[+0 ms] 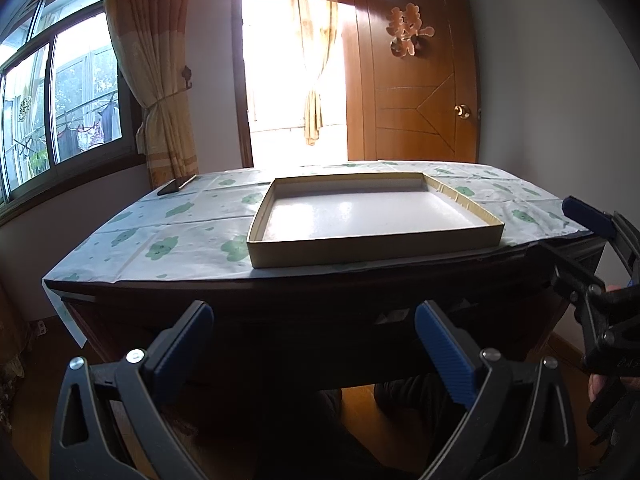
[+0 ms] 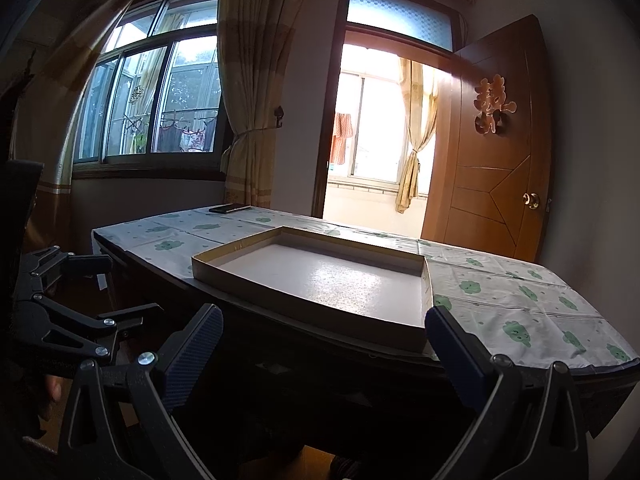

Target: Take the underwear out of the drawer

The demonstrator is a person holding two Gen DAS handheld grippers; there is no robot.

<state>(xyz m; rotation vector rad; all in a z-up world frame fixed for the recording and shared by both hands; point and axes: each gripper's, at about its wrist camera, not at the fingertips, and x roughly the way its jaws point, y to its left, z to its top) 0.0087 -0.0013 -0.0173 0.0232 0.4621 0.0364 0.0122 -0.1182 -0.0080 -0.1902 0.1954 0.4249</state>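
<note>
Two grippers: both are hanging in front of the dark wooden table (image 1: 280, 312), below its top edge, neither touching anything.
Left gripper (image 1: 314, 340): its blue-padded jaws are standing wide apart, holding nothing, pointing at the dark front of the table.
Right gripper (image 2: 324, 346): its jaws are likewise spread apart and holding nothing; in the left wrist view it is showing at the right edge, near the table's right corner.
Tray (image 1: 372, 216): a shallow cardboard box with a white floor is sitting on the patterned cloth (image 1: 168, 232), close to the near edge, with nothing in it.
Phone (image 1: 176, 185): lying on the far left corner of the cloth, well apart from the tray.
Underwear and drawer: neither is showing clearly; the table's front is too dark to tell a drawer apart.
Door (image 1: 416, 80): standing open behind the table, beside the bright doorway.
</note>
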